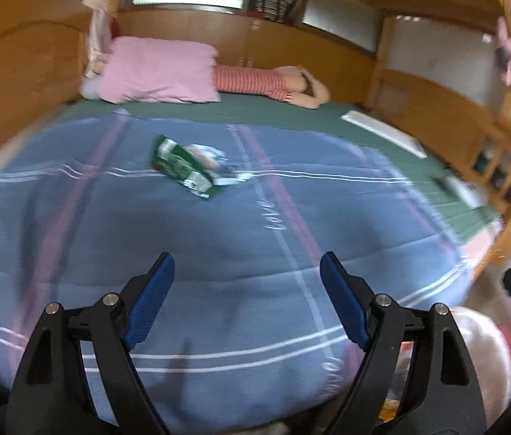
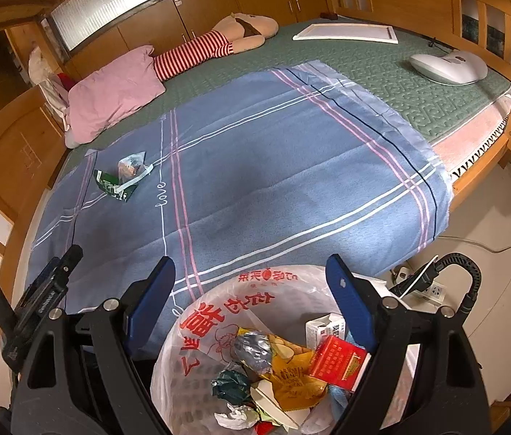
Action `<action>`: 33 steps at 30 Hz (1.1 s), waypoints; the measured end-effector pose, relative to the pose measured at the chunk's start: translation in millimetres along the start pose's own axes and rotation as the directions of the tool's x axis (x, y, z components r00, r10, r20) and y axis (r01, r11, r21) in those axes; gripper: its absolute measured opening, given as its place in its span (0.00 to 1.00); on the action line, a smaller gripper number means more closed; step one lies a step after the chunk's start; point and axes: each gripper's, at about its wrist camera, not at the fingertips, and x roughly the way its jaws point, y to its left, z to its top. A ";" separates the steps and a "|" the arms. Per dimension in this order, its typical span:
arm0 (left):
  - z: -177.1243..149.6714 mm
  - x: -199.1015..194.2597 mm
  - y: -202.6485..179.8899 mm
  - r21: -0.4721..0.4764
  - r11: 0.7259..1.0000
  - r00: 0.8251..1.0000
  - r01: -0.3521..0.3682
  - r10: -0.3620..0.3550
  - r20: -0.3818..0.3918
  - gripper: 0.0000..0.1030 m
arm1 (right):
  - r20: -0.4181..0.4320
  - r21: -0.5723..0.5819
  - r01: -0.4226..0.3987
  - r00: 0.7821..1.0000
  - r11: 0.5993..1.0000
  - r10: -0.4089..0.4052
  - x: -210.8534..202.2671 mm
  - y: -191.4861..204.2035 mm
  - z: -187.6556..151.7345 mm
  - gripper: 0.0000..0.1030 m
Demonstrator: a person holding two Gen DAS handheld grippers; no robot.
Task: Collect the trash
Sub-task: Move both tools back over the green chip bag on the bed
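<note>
We are seeing a honey-coloured wooden bed frame (image 2: 487, 7) standing beneath frosted ribbed windows (image 2: 103, 7), on a pale tiled floor (image 2: 502, 290).

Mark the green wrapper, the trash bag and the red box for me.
green wrapper (image 2: 112, 185): right wrist view, its crumpled middle.
trash bag (image 2: 197, 330): right wrist view, printed wall.
red box (image 2: 338, 362): right wrist view, top face.

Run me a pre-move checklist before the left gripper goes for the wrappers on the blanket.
1. Left gripper open and empty: ok.
2. Green wrapper and clear wrapper lying exposed on the blue blanket: ok.
3. Path from gripper to wrappers free of objects: ok.
4. Right gripper open, empty, above the trash bag: ok.
5. Bag mouth open with room on top: ok.
6. The two wrappers separate or stuck together: cannot tell.
</note>
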 end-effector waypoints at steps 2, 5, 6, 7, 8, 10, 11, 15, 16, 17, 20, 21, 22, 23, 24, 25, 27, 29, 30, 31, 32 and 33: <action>-0.4 -1.0 -1.6 0.028 0.998 0.999 -0.053 0.053 0.010 0.80 | -0.003 -0.007 -0.003 1.000 1.000 0.003 2.8 4.0 0.1 0.81; -0.9 -1.3 -4.8 0.066 0.993 0.995 -0.101 0.100 0.018 0.80 | -0.008 -0.019 -0.008 1.000 1.000 0.007 7.6 10.8 0.4 0.81; -1.2 -1.2 -4.6 0.071 0.992 0.995 -0.103 0.102 0.016 0.80 | -0.011 -0.023 -0.009 1.000 1.000 0.009 9.4 12.7 0.1 0.81; -1.2 -1.2 -4.6 0.073 0.992 0.995 -0.103 0.103 0.014 0.80 | -0.012 -0.024 -0.009 1.000 1.000 0.009 10.0 13.7 0.1 0.81; -1.1 -1.2 -4.8 0.075 0.992 0.995 -0.104 0.104 0.012 0.80 | -0.015 -0.024 -0.009 1.000 1.000 0.009 11.2 14.5 -0.2 0.81; -1.1 0.2 -4.2 0.077 0.991 0.994 -0.109 0.109 0.009 0.80 | -0.020 -0.023 -0.011 1.000 1.000 0.010 13.0 16.1 -0.4 0.81; -1.0 0.7 -3.6 0.078 0.991 0.994 -0.113 0.113 0.006 0.80 | -0.022 -0.023 -0.011 1.000 1.000 0.011 13.8 16.2 -0.7 0.81; -2.2 -0.7 -3.6 0.076 0.990 0.993 -0.121 0.121 -0.001 0.80 | -0.024 -0.020 -0.009 1.000 1.000 0.009 14.7 16.3 -1.1 0.81; -2.2 -1.3 -3.3 0.074 0.990 0.992 -0.123 0.124 -0.001 0.80 | -0.024 -0.019 -0.009 1.000 1.000 0.008 14.8 15.7 -1.2 0.81; -2.3 -1.8 -2.8 0.071 0.990 0.992 -0.125 0.125 -0.002 0.80 | -0.023 -0.018 -0.009 1.000 1.000 0.008 14.8 15.6 -1.2 0.81; -1.5 -0.5 -2.3 0.065 0.989 0.991 -0.133 0.134 -0.003 0.80 | -0.022 -0.019 -0.007 1.000 1.000 0.006 15.2 15.1 -1.1 0.81; -1.4 -0.6 -1.1 0.061 0.988 0.990 -0.139 0.140 -0.004 0.80 | -0.022 -0.019 -0.007 1.000 1.000 0.006 14.9 14.9 -1.1 0.81; -0.6 0.0 -0.6 0.057 0.988 0.990 -0.143 0.144 -0.004 0.80 | -0.022 -0.019 -0.006 1.000 1.000 0.006 15.1 14.8 -1.1 0.81; 0.1 0.7 0.3 0.052 0.987 0.988 -0.151 0.152 -0.005 0.80 | -0.023 -0.018 -0.006 1.000 1.000 0.005 15.5 14.4 -1.0 0.81; 0.1 0.9 1.3 0.048 0.987 0.988 -0.156 0.157 -0.006 0.80 | -0.024 -0.017 -0.006 1.000 1.000 0.006 15.4 14.5 -0.9 0.81; 0.3 1.4 2.9 0.042 0.985 0.986 -0.165 0.166 -0.010 0.80 | -0.025 -0.016 -0.006 1.000 1.000 0.006 15.8 14.8 -0.7 0.81; 0.7 2.2 5.4 0.031 0.984 0.984 -0.175 0.176 -0.016 0.79 | -0.025 -0.016 -0.006 1.000 1.000 0.006 16.9 14.6 -0.3 0.81; 0.7 2.1 6.1 0.028 0.984 0.984 -0.177 0.178 -0.018 0.77 | -0.025 -0.017 -0.007 1.000 1.000 0.006 17.0 14.6 -0.3 0.81; 0.6 2.0 5.6 0.031 0.983 0.984 -0.179 0.180 -0.017 0.77 | -0.026 -0.017 -0.008 1.000 1.000 0.007 17.5 14.9 -0.3 0.81; 0.4 1.9 4.8 0.035 0.983 0.983 -0.181 0.181 -0.016 0.77 | -0.026 -0.018 -0.009 1.000 1.000 0.008 18.1 15.4 -0.2 0.81; 0.1 1.8 4.2 0.038 0.983 0.983 -0.181 0.181 -0.015 0.76 | -0.026 -0.019 -0.010 1.000 1.000 0.009 18.4 16.3 -0.2 0.81; 0.1 1.7 3.6 0.041 0.982 0.983 -0.182 0.183 -0.014 0.76 | -0.026 -0.020 -0.011 1.000 1.000 0.011 18.9 17.2 -0.3 0.81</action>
